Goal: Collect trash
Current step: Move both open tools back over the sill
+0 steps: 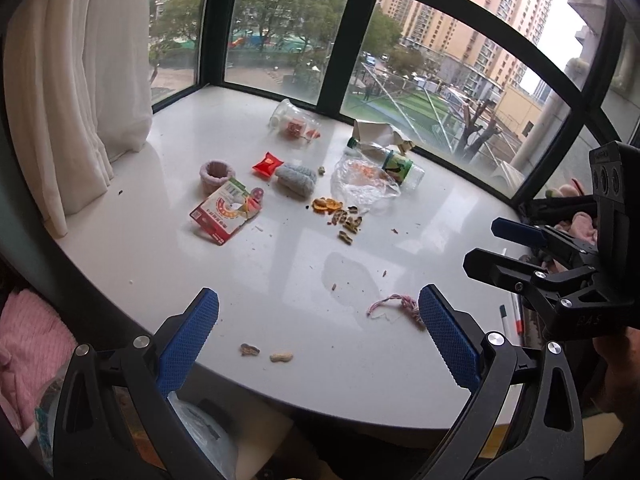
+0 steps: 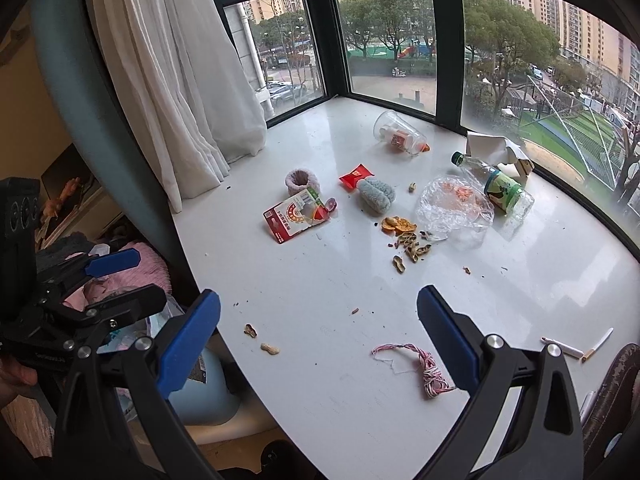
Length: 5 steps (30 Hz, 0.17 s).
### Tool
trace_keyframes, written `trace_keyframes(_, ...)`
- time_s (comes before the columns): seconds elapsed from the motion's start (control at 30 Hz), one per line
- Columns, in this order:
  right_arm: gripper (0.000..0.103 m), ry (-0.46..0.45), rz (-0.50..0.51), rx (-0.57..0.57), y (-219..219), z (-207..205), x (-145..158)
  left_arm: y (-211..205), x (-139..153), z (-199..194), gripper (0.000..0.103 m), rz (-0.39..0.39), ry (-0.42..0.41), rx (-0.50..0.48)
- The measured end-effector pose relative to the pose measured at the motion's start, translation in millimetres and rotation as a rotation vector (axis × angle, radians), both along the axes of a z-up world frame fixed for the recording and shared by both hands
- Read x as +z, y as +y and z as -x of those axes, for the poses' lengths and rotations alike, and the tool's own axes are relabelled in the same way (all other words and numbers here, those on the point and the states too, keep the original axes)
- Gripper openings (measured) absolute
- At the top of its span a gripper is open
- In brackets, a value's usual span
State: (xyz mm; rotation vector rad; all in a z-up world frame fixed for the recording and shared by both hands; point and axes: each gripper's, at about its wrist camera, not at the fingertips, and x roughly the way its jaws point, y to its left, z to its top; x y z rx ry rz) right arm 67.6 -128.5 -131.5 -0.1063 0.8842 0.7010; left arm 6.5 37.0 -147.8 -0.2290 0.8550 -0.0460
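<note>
Trash lies scattered on the white sill (image 1: 280, 264) (image 2: 320, 280). A torn red-and-white snack packet (image 1: 224, 212) (image 2: 296, 212), a small red wrapper (image 1: 267, 164) (image 2: 354, 176), a crumpled clear bag (image 1: 362, 184) (image 2: 452, 208), a green-labelled plastic bottle (image 1: 396, 164) (image 2: 502, 188), a tipped clear cup (image 1: 294, 120) (image 2: 398, 132), orange peel (image 1: 326, 205) (image 2: 396, 225) and peanut shells (image 1: 346, 224) (image 2: 414, 250). Two peanuts (image 1: 266, 354) (image 2: 260, 340) and pink-white string (image 1: 398, 306) (image 2: 416, 364) lie nearest. My left gripper (image 1: 318, 328) and right gripper (image 2: 318, 332) hover open and empty over the near edge.
White curtain (image 1: 72, 80) (image 2: 172, 80) hangs at the left. A pink knit cuff (image 1: 216, 174) (image 2: 301, 181), a grey knit piece (image 1: 296, 180) (image 2: 376, 196) and torn cardboard (image 1: 380, 132) (image 2: 496, 148) sit among the trash. A light-blue bin (image 2: 204, 392) with a bag stands below the edge. Pens (image 2: 576, 348) lie at right.
</note>
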Motion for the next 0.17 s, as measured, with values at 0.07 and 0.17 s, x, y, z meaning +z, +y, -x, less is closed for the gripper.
trace_keyframes(0.07, 0.096, 0.017, 0.015, -0.007, -2, 0, -4, -5, -2, -1, 0.097, -0.004, 0.012, -0.047)
trace_keyframes(0.17, 0.096, 0.034, 0.029, 0.002, -3, 4, -8, -14, -2, 1, 0.097, -0.035, 0.024, -0.072)
